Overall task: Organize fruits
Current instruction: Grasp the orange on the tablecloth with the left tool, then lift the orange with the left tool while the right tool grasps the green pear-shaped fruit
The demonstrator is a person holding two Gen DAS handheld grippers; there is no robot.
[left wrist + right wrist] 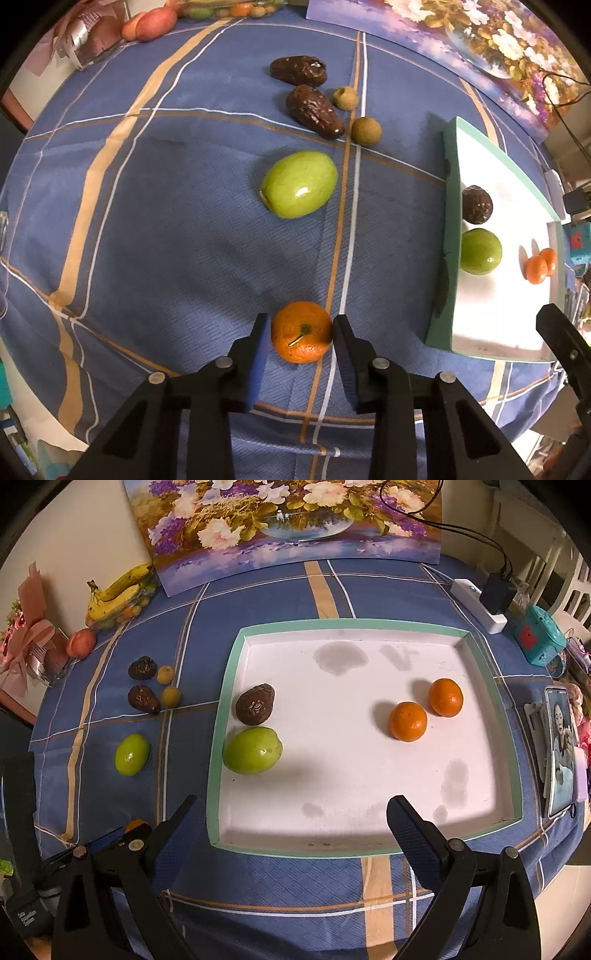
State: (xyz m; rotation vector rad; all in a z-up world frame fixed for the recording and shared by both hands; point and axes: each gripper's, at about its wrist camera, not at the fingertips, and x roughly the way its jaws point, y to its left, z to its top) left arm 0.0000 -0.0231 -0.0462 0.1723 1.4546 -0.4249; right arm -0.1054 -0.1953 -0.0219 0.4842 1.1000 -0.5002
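Note:
My left gripper [301,334] is shut on an orange mandarin [301,331], its blue pads touching both sides, at the blue cloth. On the cloth beyond lie a green fruit [299,189], two dark wrinkled fruits [314,110] and two small tan fruits [365,131]. The white tray with a teal rim [229,686] holds a dark fruit [255,704], a green fruit [253,750] and two mandarins [407,721]. My right gripper [295,812] is open and empty over the tray's near edge. The held mandarin peeks out in the right wrist view [136,825].
A flower painting [288,528] leans at the back of the table. Bananas [118,594] and a peach [81,643] lie at the back left. A power strip [478,605], a teal box [541,635] and a phone [559,749] stand right of the tray.

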